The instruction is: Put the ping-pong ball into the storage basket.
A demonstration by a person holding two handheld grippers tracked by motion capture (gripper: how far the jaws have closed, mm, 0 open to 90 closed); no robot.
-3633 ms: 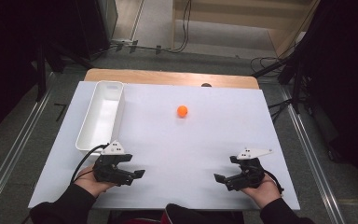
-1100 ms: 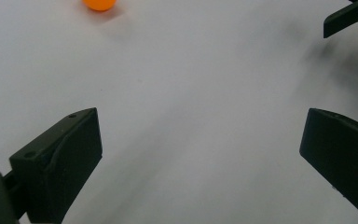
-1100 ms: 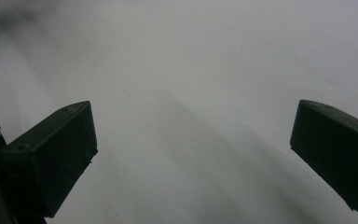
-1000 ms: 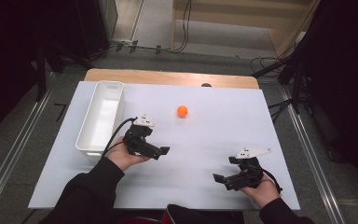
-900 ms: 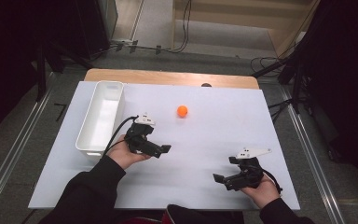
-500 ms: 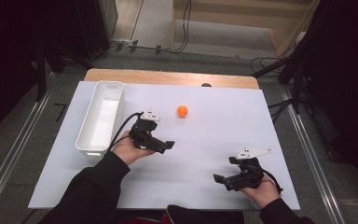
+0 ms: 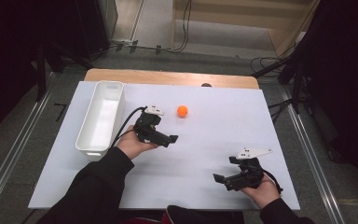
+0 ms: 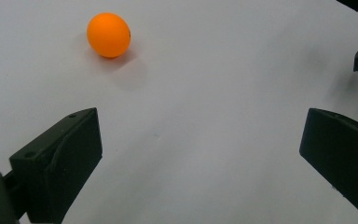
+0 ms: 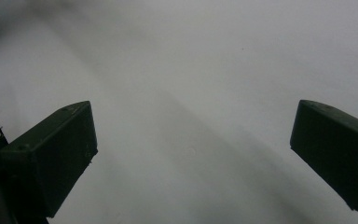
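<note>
An orange ball lies on the white table top, a little right of the middle at the back. My left gripper hovers just short of it, near and to its left, jaws wide open with nothing between them. In the left gripper view the ball sits ahead at the upper left, outside the gap of my left gripper. My right gripper rests low at the front right, also open and empty; in its own view my right gripper faces bare white table.
A long white bin stands along the left side of the table, close beside my left hand and its cable. A wooden strip runs along the table's far edge. Floor rails flank both sides.
My left gripper has travelled from the front left up and rightwards across the table, ending close to the orange ball. The right gripper and the ball have stayed put.
</note>
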